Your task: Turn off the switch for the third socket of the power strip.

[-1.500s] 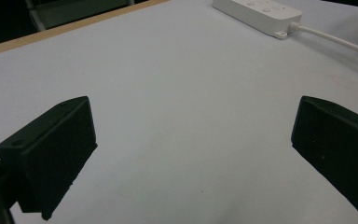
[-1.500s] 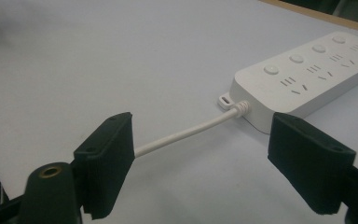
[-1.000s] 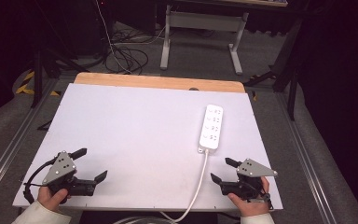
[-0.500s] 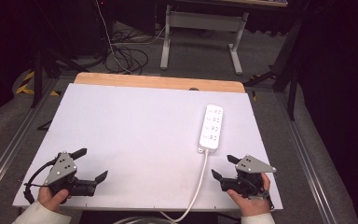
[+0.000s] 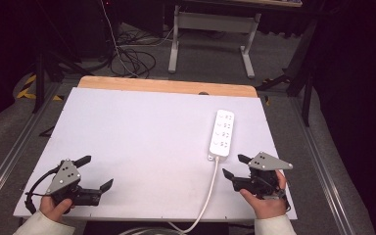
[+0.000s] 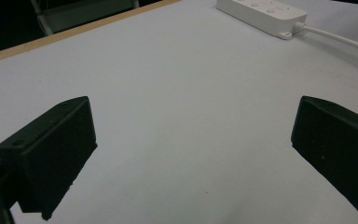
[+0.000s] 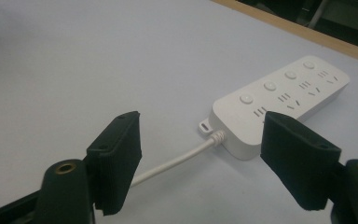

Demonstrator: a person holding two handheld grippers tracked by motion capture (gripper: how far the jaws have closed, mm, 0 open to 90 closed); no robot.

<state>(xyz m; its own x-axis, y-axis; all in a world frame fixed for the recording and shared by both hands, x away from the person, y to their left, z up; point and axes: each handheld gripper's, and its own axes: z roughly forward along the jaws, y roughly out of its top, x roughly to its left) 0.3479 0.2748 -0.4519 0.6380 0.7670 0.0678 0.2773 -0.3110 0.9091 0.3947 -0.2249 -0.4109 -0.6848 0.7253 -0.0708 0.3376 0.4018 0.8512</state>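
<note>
A white power strip (image 5: pixel 222 133) with several sockets lies on the right half of the white tabletop (image 5: pixel 142 137). Its white cable (image 5: pixel 210 191) runs back over the front edge. My right gripper (image 5: pixel 232 165) hovers just behind the strip's cable end and points at it. Its jaws are open and have just been closing a little, with nothing gripped between them. In the right gripper view the strip (image 7: pixel 284 105) and its cable (image 7: pixel 177 161) lie just beyond the pads (image 7: pixel 116 161). My left gripper (image 5: pixel 99 171) rests open at the front left, over bare table; the strip (image 6: pixel 261 10) shows far off.
A wooden strip (image 5: pixel 166 85) borders the table's far edge. Behind it stand a metal stand (image 5: pixel 210 29) and loose cables (image 5: pixel 132 56) on the floor. Metal rails (image 5: pixel 323 161) run along both sides of the table.
The right gripper has risen slightly and edged toward the power strip, with its jaws a bit narrower. The left gripper has stayed where it was.
</note>
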